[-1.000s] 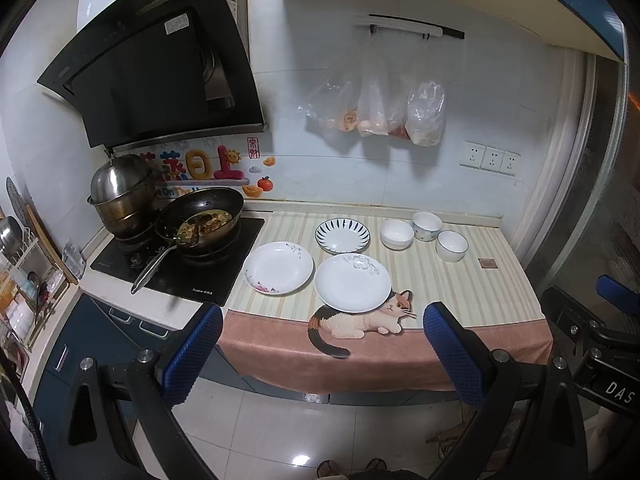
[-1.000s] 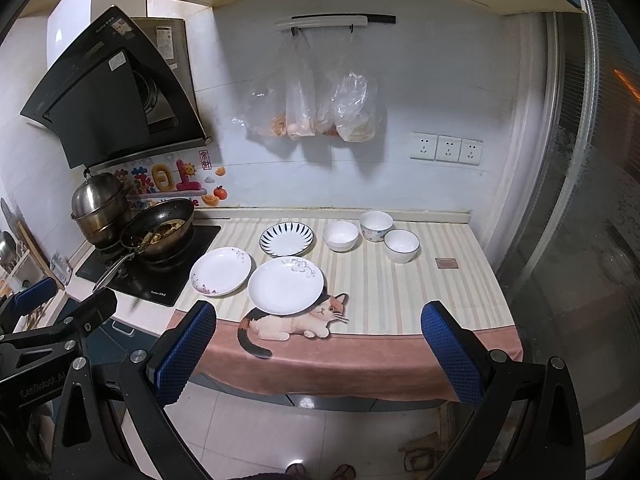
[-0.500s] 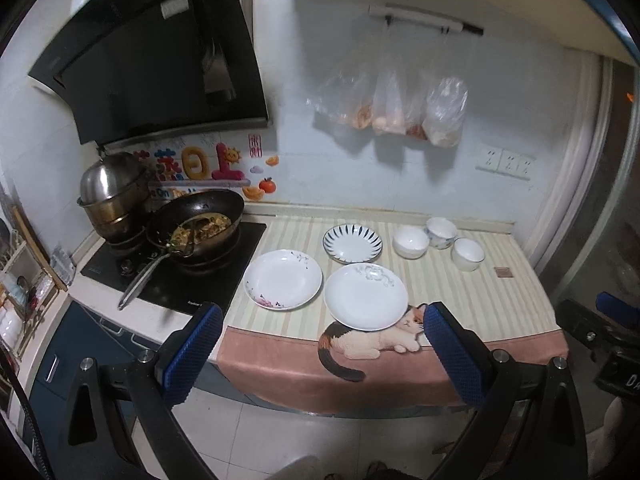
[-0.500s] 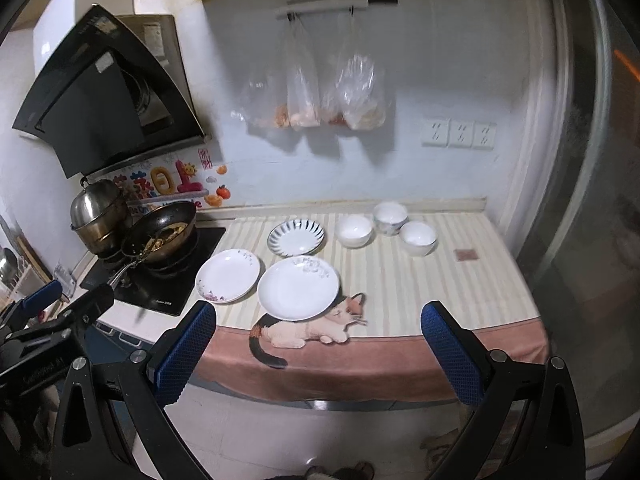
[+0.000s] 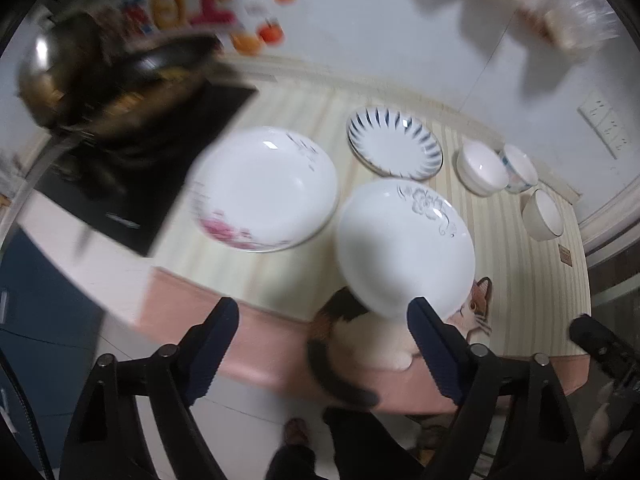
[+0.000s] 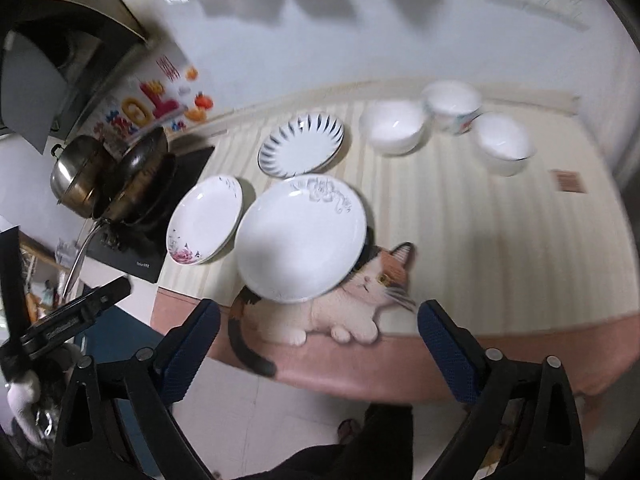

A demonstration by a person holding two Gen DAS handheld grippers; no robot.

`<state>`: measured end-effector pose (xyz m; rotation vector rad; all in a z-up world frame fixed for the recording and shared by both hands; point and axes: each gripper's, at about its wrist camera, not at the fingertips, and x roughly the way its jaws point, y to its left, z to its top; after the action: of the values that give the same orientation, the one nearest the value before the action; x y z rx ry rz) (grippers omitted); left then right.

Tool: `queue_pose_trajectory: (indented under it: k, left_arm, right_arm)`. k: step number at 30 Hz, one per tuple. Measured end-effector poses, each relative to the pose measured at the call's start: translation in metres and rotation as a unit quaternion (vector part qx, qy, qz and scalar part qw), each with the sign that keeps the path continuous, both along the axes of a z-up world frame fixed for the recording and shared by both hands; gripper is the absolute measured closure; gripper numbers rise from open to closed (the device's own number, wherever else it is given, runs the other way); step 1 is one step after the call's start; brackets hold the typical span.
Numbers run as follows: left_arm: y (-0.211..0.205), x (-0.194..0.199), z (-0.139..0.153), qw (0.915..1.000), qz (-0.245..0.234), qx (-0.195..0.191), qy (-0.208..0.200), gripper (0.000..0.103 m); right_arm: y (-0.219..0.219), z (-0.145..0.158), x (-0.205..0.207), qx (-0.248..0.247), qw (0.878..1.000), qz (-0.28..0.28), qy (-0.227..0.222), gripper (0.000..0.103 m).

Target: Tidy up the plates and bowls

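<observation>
Fingers (image 6: 194, 344) above striped counter (image 6: 480, 216)

Dim, cool indoor light — small glints sit on the white plates (image 5: 404, 244) and the steel pot (image 6: 74, 178). Motion blur smears both views (worst around the wok (image 5: 132, 76) and wall), and fisheye bending darkens the corners.

left tool (image 5: 322, 320): black frame arms, silver screws, blue ribbed pads | right tool (image 6: 318, 324): same build — black arms, blue textured pads, round silver bolts | person: dark trousers, sandal-like footwear — blurred
</observation>
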<state>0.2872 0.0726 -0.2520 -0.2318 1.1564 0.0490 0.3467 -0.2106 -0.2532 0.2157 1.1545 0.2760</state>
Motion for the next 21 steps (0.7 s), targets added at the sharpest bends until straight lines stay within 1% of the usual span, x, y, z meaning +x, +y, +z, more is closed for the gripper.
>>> queue_pose_trajectory:
  k: [1, 3, 5, 6, 7, 8, 9, 11, 13, 14, 16, 18, 19, 21]
  left_arm:
    - [-0.003, 0.012, -0.012, 0.9999, 0.002, -0.005, 0.013, 0.022]
    - [-0.009, 0.036, -0.037, 0.999, -0.003, -0.024, 0.037, 0.023]
    - [-0.013, 0.057, -0.061, 0.9982, -0.005, -0.025, 0.054, 0.03]
    - [-0.016, 0.065, -0.068, 0.9981, -0.007, -0.023, 0.057, 0.032]
    - [-0.018, 0.073, -0.077, 0.9979, -0.008, -0.019, 0.062, 0.043]
    - [-0.02, 0.081, -0.087, 0.9975, -0.009, -0.011, 0.07, 0.052]
    - [-0.022, 0.088, -0.094, 0.9968, -0.011, -0.009, 0.078, 0.054]
    - [-0.023, 0.096, -0.103, 0.9965, -0.006, -0.01, 0.083, 0.055]
    - [-0.024, 0.101, -0.109, 0.9959, -0.004, -0.012, 0.089, 0.055]
    - [-0.024, 0.104, -0.112, 0.9955, -0.003, -0.016, 0.093, 0.055]
    - [-0.027, 0.107, -0.117, 0.995, -0.002, -0.024, 0.097, 0.058]
    - [-0.028, 0.112, -0.121, 0.9951, 0.002, -0.02, 0.097, 0.059]
    - [-0.028, 0.113, -0.122, 0.995, 0.005, -0.019, 0.098, 0.059]
    - [-0.027, 0.113, -0.122, 0.9952, 0.011, -0.023, 0.094, 0.059]
  right_arm:
    - [0.001, -0.013, 0.015, 0.0, 1.0, 0.009, 0.008, 0.006]
    - [0.004, -0.04, 0.044, 0.001, 0.999, 0.029, 0.029, 0.013]
    - [0.007, -0.07, 0.075, 0.012, 0.997, 0.051, 0.052, 0.023]
    - [0.008, -0.084, 0.089, 0.012, 0.996, 0.058, 0.063, 0.025]
    - [0.01, -0.095, 0.1, 0.013, 0.995, 0.065, 0.073, 0.03]
    - [0.013, -0.103, 0.106, 0.016, 0.994, 0.071, 0.079, 0.038]
    - [0.013, -0.114, 0.119, 0.018, 0.993, 0.078, 0.086, 0.041]
    - [0.017, -0.133, 0.139, 0.027, 0.991, 0.09, 0.097, 0.047]
    - [0.021, -0.145, 0.154, 0.033, 0.989, 0.099, 0.102, 0.049]
    - [0.023, -0.151, 0.161, 0.038, 0.988, 0.102, 0.109, 0.053]
    - [0.025, -0.157, 0.172, 0.037, 0.989, 0.102, 0.096, 0.054]
    - [0.025, -0.163, 0.179, 0.045, 0.987, 0.099, 0.118, 0.059]
    - [0.024, -0.166, 0.183, 0.049, 0.986, 0.096, 0.13, 0.064]
    - [0.023, -0.171, 0.184, 0.059, 0.983, 0.1, 0.143, 0.065]
